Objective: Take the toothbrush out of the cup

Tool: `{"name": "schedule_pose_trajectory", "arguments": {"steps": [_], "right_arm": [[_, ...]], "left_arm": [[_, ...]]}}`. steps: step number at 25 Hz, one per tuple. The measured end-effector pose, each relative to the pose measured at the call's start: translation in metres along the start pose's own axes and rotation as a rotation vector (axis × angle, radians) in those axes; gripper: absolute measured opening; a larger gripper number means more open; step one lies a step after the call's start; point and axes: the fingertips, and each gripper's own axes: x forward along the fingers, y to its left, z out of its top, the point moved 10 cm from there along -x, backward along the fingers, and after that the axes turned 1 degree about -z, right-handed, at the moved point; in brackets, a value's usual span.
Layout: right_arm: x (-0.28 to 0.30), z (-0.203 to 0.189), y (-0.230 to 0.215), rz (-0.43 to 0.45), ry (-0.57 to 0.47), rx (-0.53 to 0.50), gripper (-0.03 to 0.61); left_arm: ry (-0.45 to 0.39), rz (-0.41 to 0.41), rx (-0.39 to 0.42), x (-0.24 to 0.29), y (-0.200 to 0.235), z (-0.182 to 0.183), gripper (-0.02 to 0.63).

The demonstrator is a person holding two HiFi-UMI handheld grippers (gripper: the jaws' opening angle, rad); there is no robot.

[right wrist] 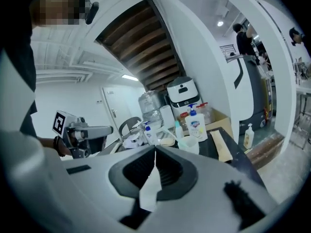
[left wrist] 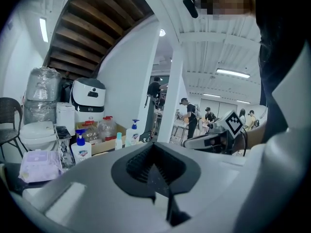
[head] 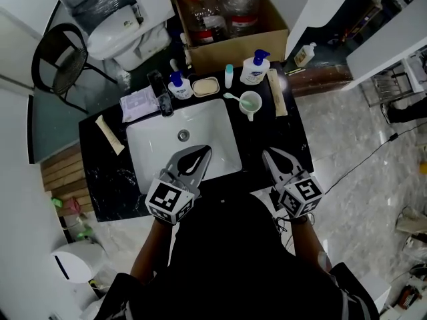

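I hold both grippers low at the near edge of the black worktop (head: 107, 179). The left gripper (head: 200, 154) is over the front rim of the white sink (head: 150, 153), and the right gripper (head: 271, 157) is just off its right corner. Both pairs of jaws are pressed together, tip to tip, with nothing between them. The toothbrush (head: 231, 97) leans in the pale cup (head: 251, 103) behind the sink's right side, near a pump bottle (head: 255, 69) and well apart from both grippers.

Bright ceiling strip lights (left wrist: 233, 73), dim black countertop (head: 267, 135), strong fisheye warping, dark vignetted corners
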Motion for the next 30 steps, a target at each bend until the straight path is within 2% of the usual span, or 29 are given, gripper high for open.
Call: {"name": "schedule_pose_trajectory", "arguments": {"steps": [13,19,27,30], "right_arm": [[0.061,0.014,-0.032,0.107,0.07,-0.118,0.015],[0.088,0.012,-0.045,0.124,0.122,-0.169,0.015],[0.106,0.018,-0.058,0.134,0.126,-0.199,0.017],[0.116,0.02,-0.062,0.15,0.139,-0.203,0.054]], "left_arm": [[0.011,0.082,-0.016,0.011,-0.011,0.005,0.022],[0.019,0.088,-0.016,0.02,-0.015,0.005,0.034],[0.021,0.068,-0.006,0.041,-0.013,0.006,0.043],[0.024,0.077,-0.022,0.043,-0.011,0.004,0.043]]}}
